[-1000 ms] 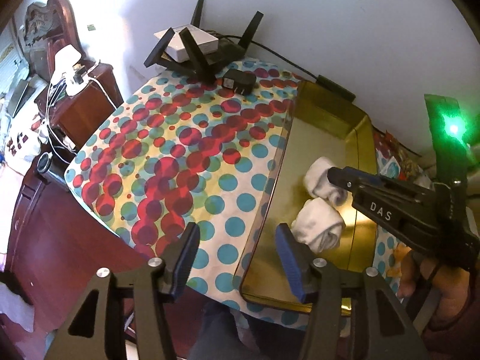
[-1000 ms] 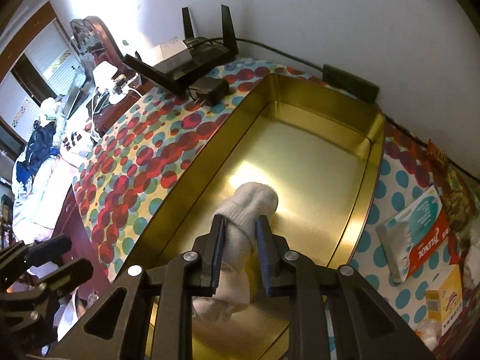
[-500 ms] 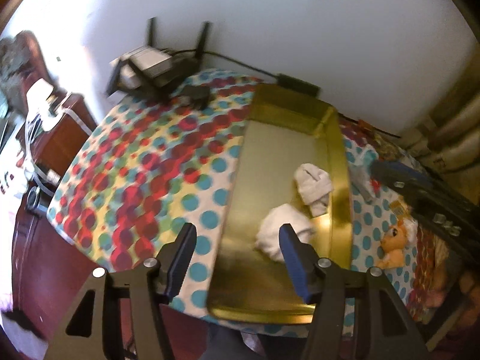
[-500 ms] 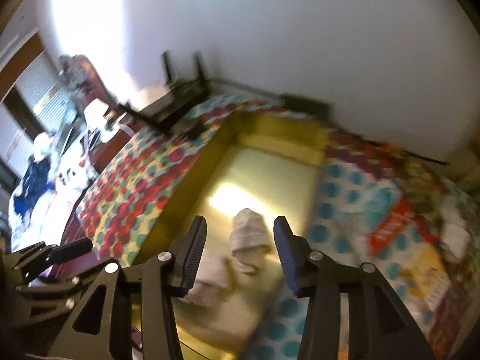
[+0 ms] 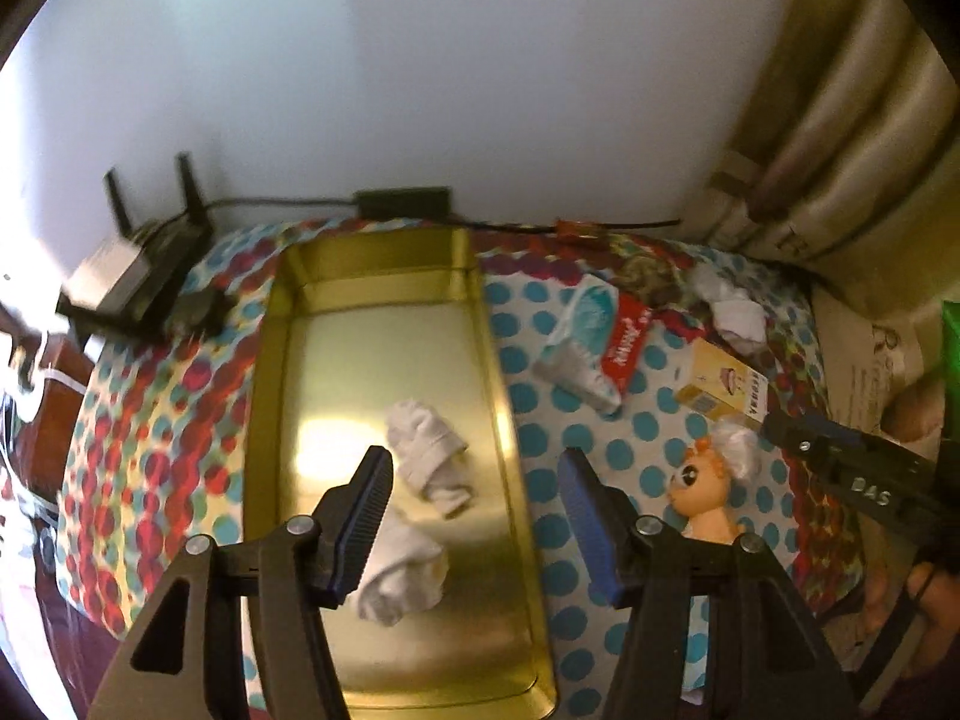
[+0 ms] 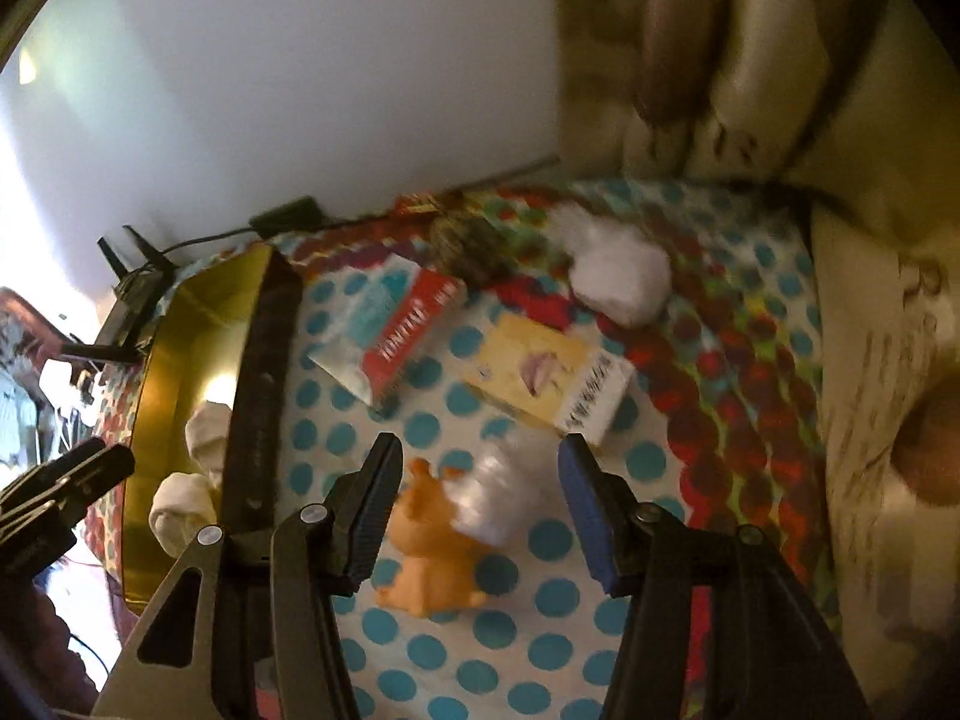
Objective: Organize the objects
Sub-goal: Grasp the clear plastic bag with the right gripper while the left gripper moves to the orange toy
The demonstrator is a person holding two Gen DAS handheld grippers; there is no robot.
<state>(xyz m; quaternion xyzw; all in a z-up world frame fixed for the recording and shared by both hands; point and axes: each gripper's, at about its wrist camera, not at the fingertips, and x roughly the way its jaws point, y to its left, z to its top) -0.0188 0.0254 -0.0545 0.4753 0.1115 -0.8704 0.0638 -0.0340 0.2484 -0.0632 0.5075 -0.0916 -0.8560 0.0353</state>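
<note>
My left gripper [image 5: 474, 510] hangs with jaws spread over the gold tray [image 5: 273, 396] holding two white socks [image 5: 429, 459], while my right gripper [image 6: 477, 507], jaws also spread and empty, hovers above the orange doll [image 6: 435, 546] on the dotted cloth [image 6: 420, 426].

Dotted tablecloth [image 5: 576, 420] bears gold tray [image 5: 264, 420], doll [image 6: 432, 546], 2 boxes.

A black router [image 5: 150, 264] sits at the table's [image 5: 150, 420] far left corner by the white wall [image 5: 420, 60]; a dotted cloth [image 6: 540, 540] covers the table; curtains [image 5: 840, 120] hang at right
</note>
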